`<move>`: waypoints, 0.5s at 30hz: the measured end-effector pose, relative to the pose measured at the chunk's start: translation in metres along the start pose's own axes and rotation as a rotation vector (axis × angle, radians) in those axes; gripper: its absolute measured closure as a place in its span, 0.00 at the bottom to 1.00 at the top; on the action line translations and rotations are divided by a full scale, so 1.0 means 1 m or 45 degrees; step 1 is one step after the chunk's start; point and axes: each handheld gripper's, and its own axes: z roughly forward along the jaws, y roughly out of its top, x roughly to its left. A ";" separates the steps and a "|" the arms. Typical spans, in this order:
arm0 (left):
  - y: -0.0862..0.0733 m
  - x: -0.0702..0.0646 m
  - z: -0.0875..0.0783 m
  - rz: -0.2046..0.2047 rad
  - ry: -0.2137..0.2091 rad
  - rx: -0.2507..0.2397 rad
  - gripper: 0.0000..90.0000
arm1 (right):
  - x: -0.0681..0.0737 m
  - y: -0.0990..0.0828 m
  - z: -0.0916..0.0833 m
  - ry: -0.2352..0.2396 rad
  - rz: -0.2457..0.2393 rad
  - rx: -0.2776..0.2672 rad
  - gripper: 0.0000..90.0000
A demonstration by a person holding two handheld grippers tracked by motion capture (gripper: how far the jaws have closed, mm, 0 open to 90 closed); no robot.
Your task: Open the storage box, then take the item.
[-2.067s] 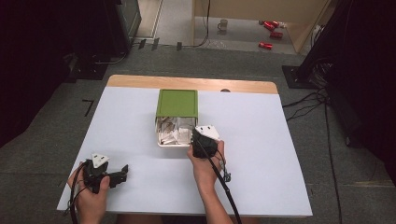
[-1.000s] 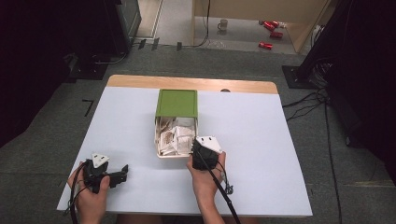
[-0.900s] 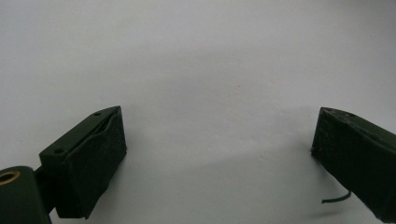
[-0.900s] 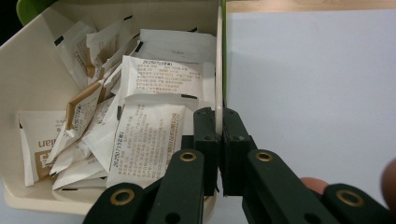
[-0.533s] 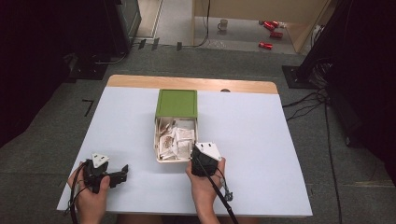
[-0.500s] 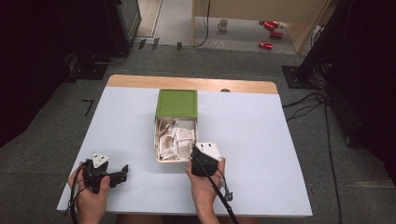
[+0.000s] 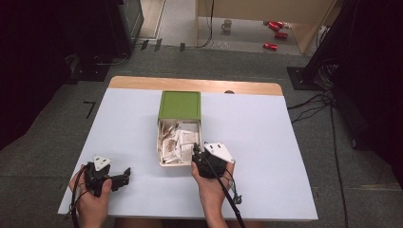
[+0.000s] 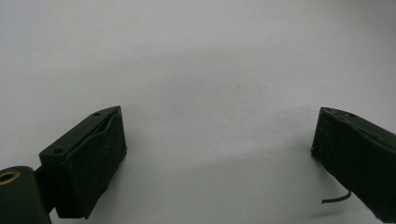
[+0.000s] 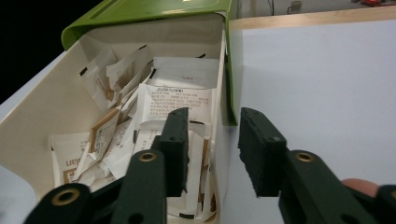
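A green box point(image 7: 179, 104) point(image 9: 140, 11) stands mid-table with its white drawer point(image 7: 160, 142) point(image 9: 46, 107) pulled out toward me. Several paper sachets point(image 7: 180, 140) point(image 9: 177, 100) lie in the drawer. My right gripper point(image 7: 196, 152) point(image 9: 212, 140) is at the drawer's front right corner. Its jaws have just been opening and stand on either side of the drawer's right wall point(image 9: 219, 154), with a gap at each pad. Near the table's front left my left gripper point(image 7: 124, 175) point(image 8: 215, 140) rests, jaws wide open over bare tabletop.
The white table point(image 7: 266, 133) has a wooden strip point(image 7: 190, 84) along its far edge. On the floor beyond are a mug point(image 7: 227, 23) and red cans point(image 7: 275, 26). Cables point(image 7: 313, 102) run along the floor at the right.
The drawer has slid out of the green box toward me, along with my right hand. The left hand has stayed put.
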 end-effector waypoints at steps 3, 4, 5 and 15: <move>0.000 0.000 0.000 0.001 0.000 -0.001 0.04 | -0.001 0.002 -0.001 0.013 -0.007 -0.003 0.63; 0.000 0.000 0.000 0.001 0.000 -0.001 0.04 | -0.002 0.003 -0.002 0.013 -0.013 -0.004 0.62; 0.000 0.000 0.000 0.001 0.000 -0.001 0.04 | -0.003 0.006 -0.003 0.015 -0.019 -0.005 0.58; 0.000 0.000 0.000 -0.001 -0.001 0.000 0.04 | -0.001 0.024 -0.011 0.051 -0.043 -0.041 0.53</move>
